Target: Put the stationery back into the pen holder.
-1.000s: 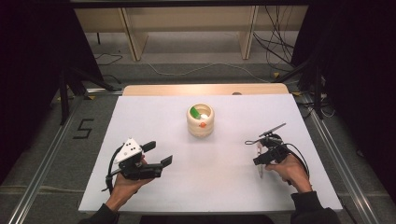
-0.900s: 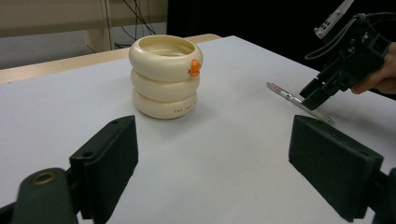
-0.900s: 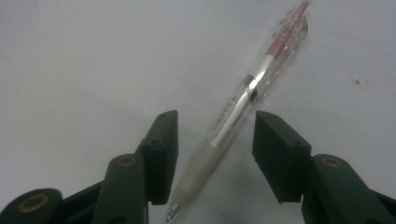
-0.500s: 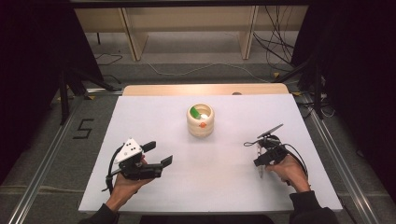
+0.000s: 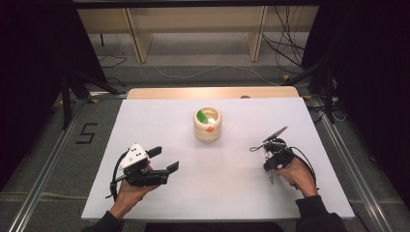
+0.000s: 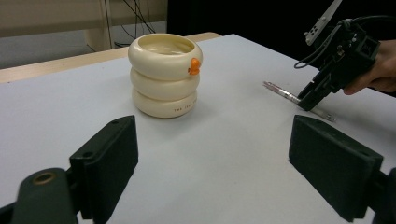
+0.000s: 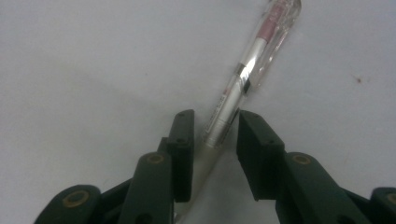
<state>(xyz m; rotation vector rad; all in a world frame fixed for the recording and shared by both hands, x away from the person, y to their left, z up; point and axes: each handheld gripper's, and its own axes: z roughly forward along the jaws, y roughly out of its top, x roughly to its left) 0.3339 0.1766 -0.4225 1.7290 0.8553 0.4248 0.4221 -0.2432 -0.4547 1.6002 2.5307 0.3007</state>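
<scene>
1. The right tool (image 7: 212,135) has just been closing its jaws, which now stand narrow on either side of the clear pen (image 7: 247,70) lying on the white bench (image 7: 84,60).
2. A small gap shows between the pen and each jaw, so neither presses on it.

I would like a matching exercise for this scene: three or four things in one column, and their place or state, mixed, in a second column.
Things:
1. pen
2. cream holder
3. left gripper
4. small knob

States:
a. orange, on the holder's rim
b. open, holding nothing
c. lying flat between the right gripper fingers
d. standing mid-table

Pairs: 1-c, 2-d, 3-b, 4-a
</scene>
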